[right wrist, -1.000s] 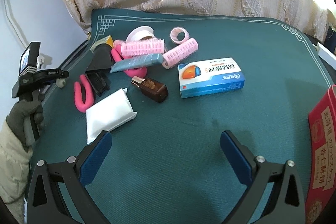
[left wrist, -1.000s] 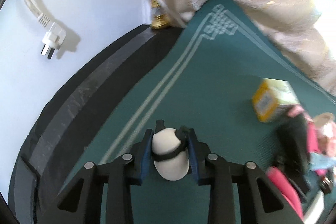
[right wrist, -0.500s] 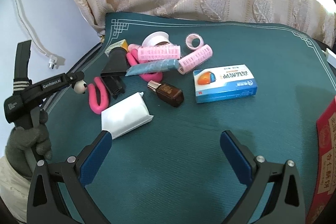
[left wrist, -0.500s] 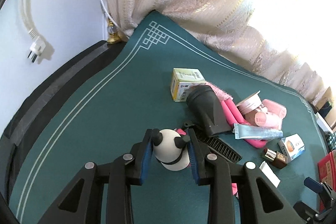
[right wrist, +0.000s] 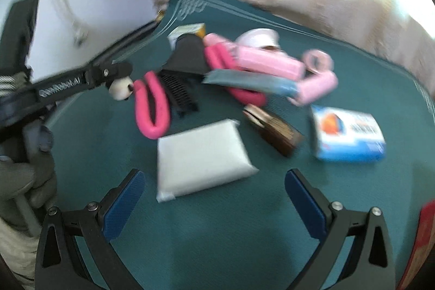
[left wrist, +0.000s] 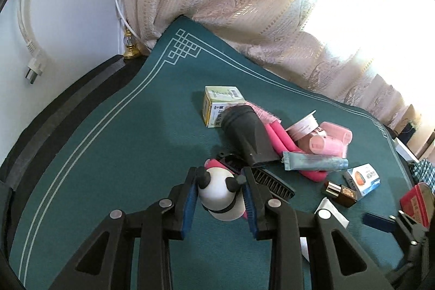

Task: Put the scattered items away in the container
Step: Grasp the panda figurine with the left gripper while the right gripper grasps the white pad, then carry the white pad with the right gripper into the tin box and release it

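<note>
Left wrist view has swung off the wall and plug onto the clutter pile; right wrist view has closed in on the white packet, now blurred.

Left gripper (left wrist: 220, 190): fingers clamped on the small white-and-black panda figurine (left wrist: 221, 193), held off the green felt-covered counter (left wrist: 114, 159), just this side of the black hair-dryer nozzle (left wrist: 246, 135). My read: figurine is light, hard, rounded and smooth, so it could squirt out of the pads; the grip across the body below the ears looks right.

Right gripper (right wrist: 214, 197): fingers wide apart, nothing between them, poised just short of the soft white rectangular packet (right wrist: 202, 158). Packet looks light and squashy; I'd take it across the short sides.

Everything placed relative to the nozzle:
- yellow-white carton (left wrist: 220, 106), 1, touching behind
- black comb (left wrist: 272, 182), 1, just in front
- bent pink foam rods (right wrist: 152, 108), at least 2
- pale pink hair rollers (right wrist: 267, 63), 3 I can count
- blue-grey tube (left wrist: 315, 162), 1, beside
- white tub (left wrist: 303, 127), 1
- brown glass bottle (right wrist: 274, 128), 1, fragile
- blue-and-white medicine box (right wrist: 349, 137), 1, well apart

Red box (left wrist: 416, 201) at the frame edge, well apart from the nozzle, is possibly the container; can't confirm.
</note>
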